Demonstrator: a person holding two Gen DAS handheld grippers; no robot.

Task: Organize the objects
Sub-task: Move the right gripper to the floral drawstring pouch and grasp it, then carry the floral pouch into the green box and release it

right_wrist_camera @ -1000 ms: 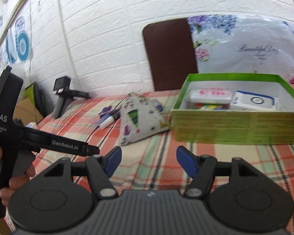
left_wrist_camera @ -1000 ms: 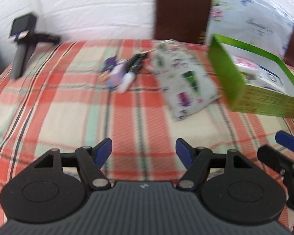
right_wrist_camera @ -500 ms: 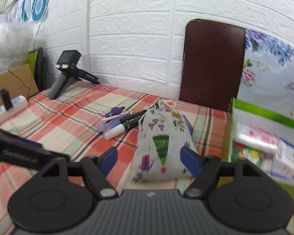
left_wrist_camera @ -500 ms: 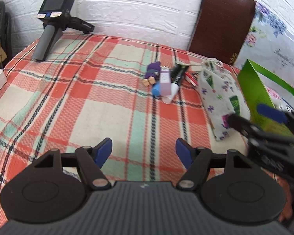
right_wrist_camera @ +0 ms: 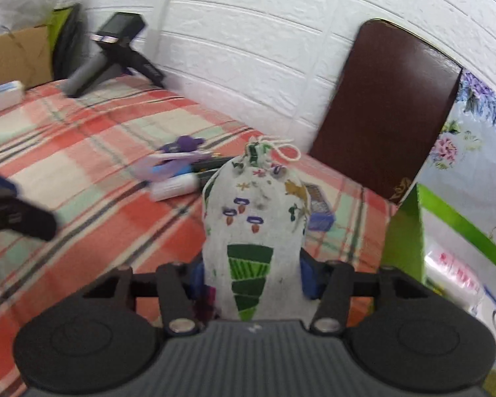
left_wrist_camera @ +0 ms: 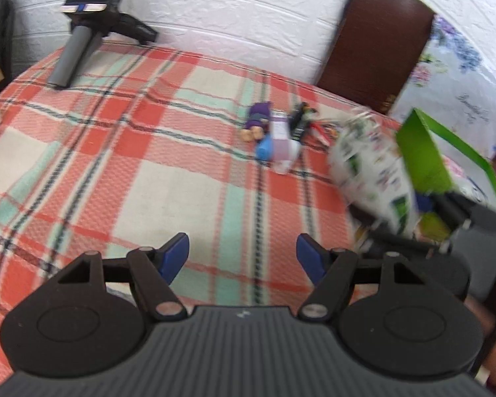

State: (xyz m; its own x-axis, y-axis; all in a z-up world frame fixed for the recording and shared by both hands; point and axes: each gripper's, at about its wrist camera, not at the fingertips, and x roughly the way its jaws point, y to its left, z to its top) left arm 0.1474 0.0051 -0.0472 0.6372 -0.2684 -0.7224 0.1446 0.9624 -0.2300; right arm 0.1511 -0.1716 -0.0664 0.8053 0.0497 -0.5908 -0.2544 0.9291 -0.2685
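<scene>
A white drawstring pouch (right_wrist_camera: 253,228) with green and purple prints stands between the blue pads of my right gripper (right_wrist_camera: 253,278). The jaws are closing and the pads press its sides. In the left wrist view the pouch (left_wrist_camera: 370,172) is blurred and tilted up beside the green box (left_wrist_camera: 423,152), with the right gripper (left_wrist_camera: 423,211) on its lower end. My left gripper (left_wrist_camera: 243,258) is open over bare plaid bedcover, holding nothing. A purple figure, a white tube and pens lie in a small pile (left_wrist_camera: 274,135) past the pouch.
The green box (right_wrist_camera: 403,231) at the right holds white packets. A black handheld device (left_wrist_camera: 89,16) leans on the white brick wall at the back left. A brown board (left_wrist_camera: 373,39) and a floral pillow (right_wrist_camera: 473,132) stand behind. A cardboard box (right_wrist_camera: 16,53) sits far left.
My right gripper came forward over the pouch and closed on its sides, and the pouch now tips up. The left gripper swung left early, then held still, staying open.
</scene>
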